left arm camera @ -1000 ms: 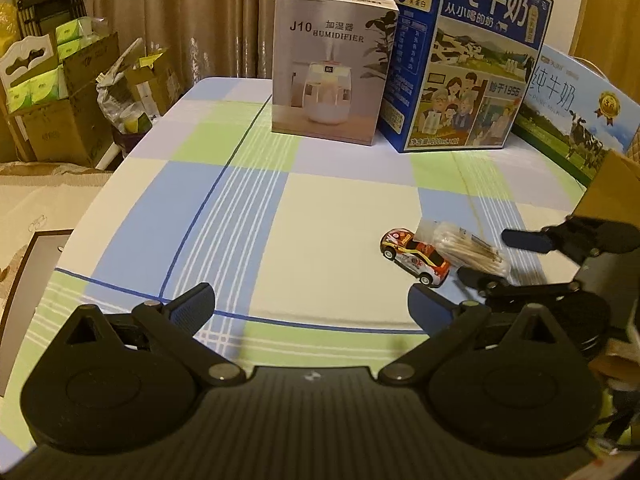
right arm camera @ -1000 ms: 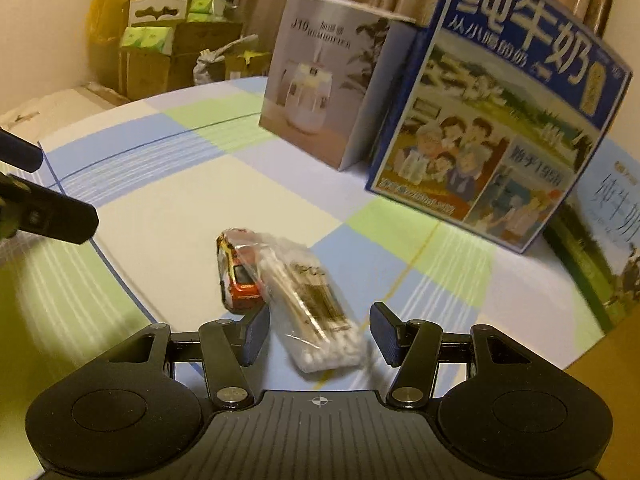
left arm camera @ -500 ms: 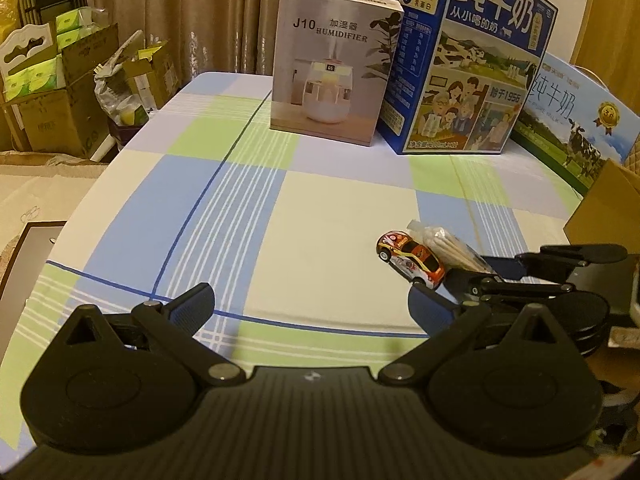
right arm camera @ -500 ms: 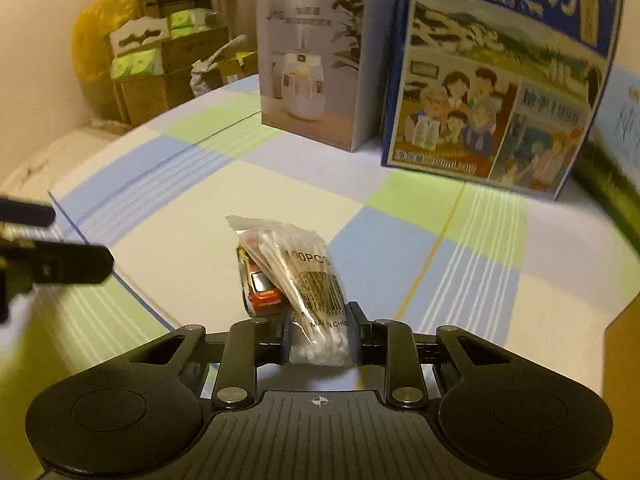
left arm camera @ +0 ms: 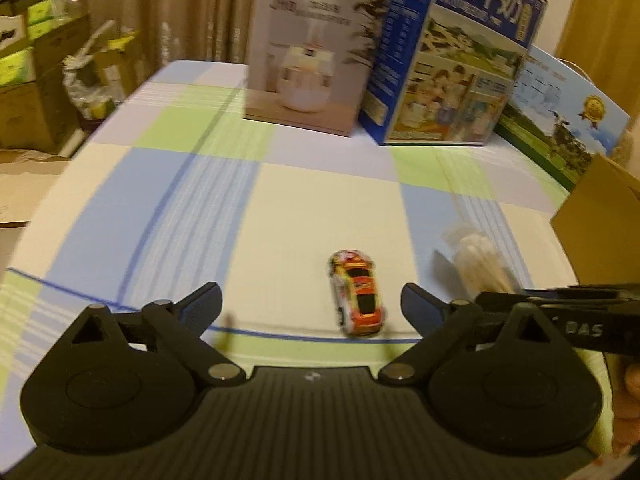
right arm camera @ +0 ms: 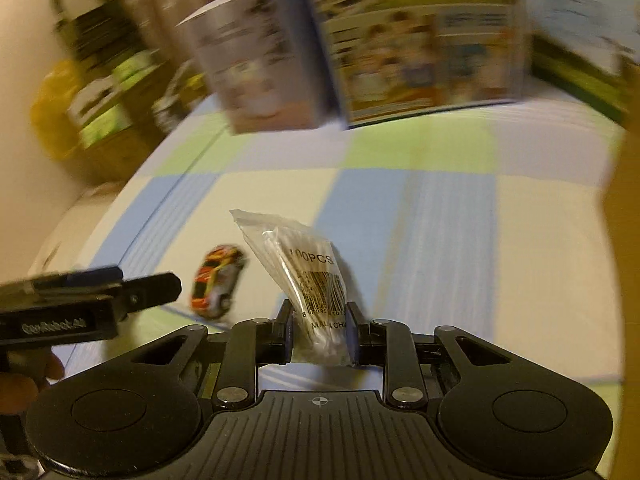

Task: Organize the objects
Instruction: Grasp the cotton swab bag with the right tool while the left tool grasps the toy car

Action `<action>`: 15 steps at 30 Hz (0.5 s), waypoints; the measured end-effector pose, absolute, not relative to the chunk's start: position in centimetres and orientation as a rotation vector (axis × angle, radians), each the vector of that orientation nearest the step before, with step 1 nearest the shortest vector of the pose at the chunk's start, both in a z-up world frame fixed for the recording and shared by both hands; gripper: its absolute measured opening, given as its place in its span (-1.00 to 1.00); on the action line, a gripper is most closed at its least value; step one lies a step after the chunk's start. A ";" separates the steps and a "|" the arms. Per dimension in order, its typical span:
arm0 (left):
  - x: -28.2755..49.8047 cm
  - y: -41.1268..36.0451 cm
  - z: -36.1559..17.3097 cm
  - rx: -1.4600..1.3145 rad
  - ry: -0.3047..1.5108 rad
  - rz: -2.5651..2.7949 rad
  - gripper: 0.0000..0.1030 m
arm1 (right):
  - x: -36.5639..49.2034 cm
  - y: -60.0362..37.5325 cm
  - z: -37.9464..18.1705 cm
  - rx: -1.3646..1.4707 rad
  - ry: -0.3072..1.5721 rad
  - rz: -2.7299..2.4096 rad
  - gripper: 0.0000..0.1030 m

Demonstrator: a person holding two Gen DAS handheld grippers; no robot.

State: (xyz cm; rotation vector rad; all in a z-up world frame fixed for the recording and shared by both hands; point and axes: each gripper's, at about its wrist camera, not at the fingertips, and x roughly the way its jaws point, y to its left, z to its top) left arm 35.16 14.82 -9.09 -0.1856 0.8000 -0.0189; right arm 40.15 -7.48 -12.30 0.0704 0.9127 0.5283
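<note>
In the right wrist view we see the right gripper (right arm camera: pixel 319 334) clamped on the near end of a clear bag of cotton swabs (right arm camera: pixel 307 276), whose printed barcode and "PCS" label are legible only here; the bag slants up and away to the left from the jaws, its far end free above the checked tablecloth (right arm camera: pixel 420 216). The toy car (right arm camera: pixel 217 281) sits on the cloth just left of the bag, apart from it, and the left gripper enters as a dark bar at the left edge, with a fingertip of the person's hand below it. In the left wrist view we see what the other cannot show: the left gripper (left arm camera: pixel 311 304) with its fingers spread wide and holding nothing, the toy car (left arm camera: pixel 357 293) lying between them, nearer the right finger. Here the bag (left arm camera: pixel 478 262) is only a pale blur at the right, above the dark body of the right gripper. At the far side of the table stand a white humidifier box (left arm camera: pixel 310 60) and, to its right, a blue milk carton (left arm camera: pixel 452 64), sharp in this view and smeared in the other. A brown cardboard box (left arm camera: pixel 600 216) shows at the right edge.
</note>
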 end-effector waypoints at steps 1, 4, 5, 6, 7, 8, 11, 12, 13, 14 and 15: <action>35.5 14.7 -9.3 -0.193 0.803 -0.029 0.71 | 39.8 -7.9 -12.0 0.087 0.903 0.506 -0.57; 36.4 14.4 -10.0 -0.200 0.810 -0.053 0.38 | 38.7 -8.4 -10.9 0.125 0.878 0.472 -0.57; 36.7 14.3 -10.2 -0.198 0.816 -0.053 0.26 | 38.5 -8.4 -10.7 0.136 0.871 0.469 -0.57; 36.9 14.2 -10.4 -0.198 0.818 -0.052 0.15 | 38.3 -8.3 -10.5 0.140 0.865 0.468 -0.57; 37.1 14.1 -10.5 -0.199 0.819 -0.055 0.09 | 38.3 -8.2 -10.3 0.136 0.857 0.473 -0.57; 37.2 14.0 -10.6 -0.196 0.820 -0.058 0.00 | 38.3 -8.1 -10.1 0.134 0.851 0.478 -0.57; 37.4 13.6 -10.9 -0.179 0.815 -0.061 -0.04 | 38.4 -7.9 -9.7 0.143 0.837 0.473 -0.57; 37.5 13.5 -11.0 -0.185 0.822 -0.063 -0.11 | 38.4 -7.8 -9.7 0.145 0.836 0.474 -0.57; 37.7 13.4 -11.1 -0.193 0.824 -0.066 -0.12 | 38.5 -7.7 -9.8 0.144 0.835 0.475 -0.57; 37.8 13.4 -11.1 -0.197 0.819 -0.067 -0.13 | 38.6 -7.7 -9.9 0.142 0.835 0.474 -0.57; 38.0 13.2 -11.2 -0.192 0.817 -0.067 -0.15 | 38.6 -7.8 -10.0 0.143 0.836 0.474 -0.57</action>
